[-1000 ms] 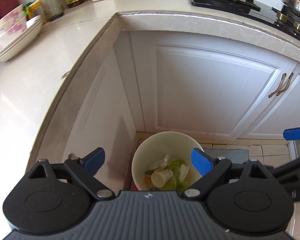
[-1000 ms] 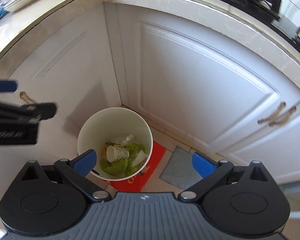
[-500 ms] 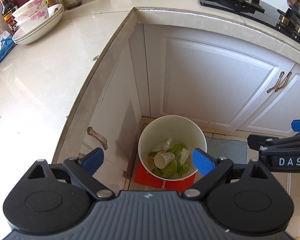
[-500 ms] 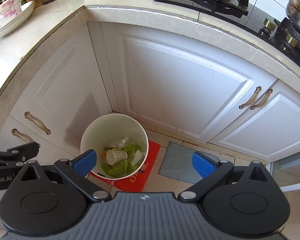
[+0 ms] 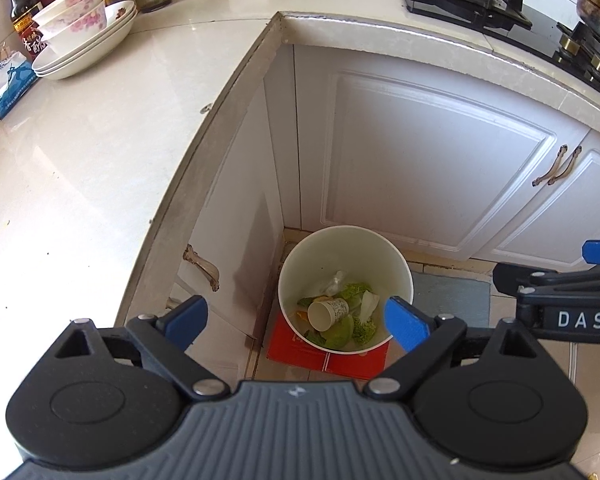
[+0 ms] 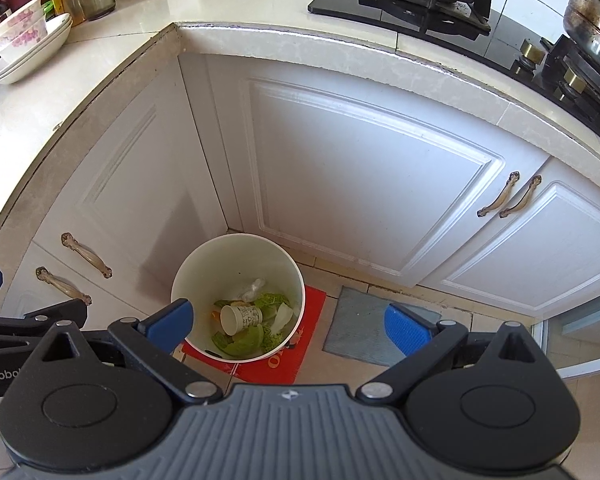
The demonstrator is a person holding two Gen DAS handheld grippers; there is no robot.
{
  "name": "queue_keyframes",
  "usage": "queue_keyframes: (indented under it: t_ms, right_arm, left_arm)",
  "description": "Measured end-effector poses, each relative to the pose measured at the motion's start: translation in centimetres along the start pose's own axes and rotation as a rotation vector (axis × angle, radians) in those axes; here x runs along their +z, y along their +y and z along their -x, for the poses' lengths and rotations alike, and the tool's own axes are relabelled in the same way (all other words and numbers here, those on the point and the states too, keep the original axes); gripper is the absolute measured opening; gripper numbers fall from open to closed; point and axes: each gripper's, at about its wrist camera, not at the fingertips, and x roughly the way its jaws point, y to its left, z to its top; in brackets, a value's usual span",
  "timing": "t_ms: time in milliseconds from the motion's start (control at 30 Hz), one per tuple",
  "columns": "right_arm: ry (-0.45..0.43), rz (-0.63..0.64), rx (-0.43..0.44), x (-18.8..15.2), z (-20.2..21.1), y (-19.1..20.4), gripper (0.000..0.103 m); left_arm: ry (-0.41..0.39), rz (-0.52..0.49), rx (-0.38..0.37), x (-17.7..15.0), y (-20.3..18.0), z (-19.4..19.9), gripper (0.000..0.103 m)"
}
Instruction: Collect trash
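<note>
The right gripper (image 5: pixel 560 280), seen from the left wrist view, carries white letters "DAS" on its black body. In the right wrist view the left gripper (image 6: pixel 28 320) shows "en Robo", cut off at the frame edge. A dark bottle (image 5: pixel 22 12) on the counter (image 5: pixel 80 160) has a red label with Chinese characters, too small to read surely. The paper cup (image 6: pixel 242 317) in the bin (image 6: pixel 204 264) bears small print, illegible. The red mat (image 6: pixel 300 344) shows white letters, partly hidden.
</note>
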Motion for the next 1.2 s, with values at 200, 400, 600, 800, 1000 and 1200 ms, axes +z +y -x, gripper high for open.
queue_keyframes:
  t_ms: [200,400,600,800,1000,1200]
  right_arm:
    - [-0.003,-0.002,-0.002,-0.01,0.16,0.09,0.103]
    - [-0.005,-0.004,-0.002,0.01,0.3,0.04,0.103]
    - [-0.008,-0.002,-0.007,0.03,0.35,0.02,0.103]
    - [-0.009,0.0,-0.009,0.11,0.42,0.08,0.103]
    - [-0.012,0.0,-0.009,0.15,0.49,0.19,0.103]
    - [-0.011,0.002,-0.007,0.45,0.48,0.03,0.103]
  left_arm:
    - [0.001,0.005,-0.003,0.07,0.09,0.07,0.095]
    - [0.0,0.004,-0.002,0.1,0.17,0.2,0.095]
    - [0.0,0.006,-0.006,0.08,0.25,0.24,0.095]
    - [0.001,0.007,-0.007,0.14,0.32,0.24,0.095]
    - [0.002,0.009,-0.004,0.23,0.41,0.29,0.095]
    - [0.002,0.01,0.0,0.31,0.33,0.44,0.095]
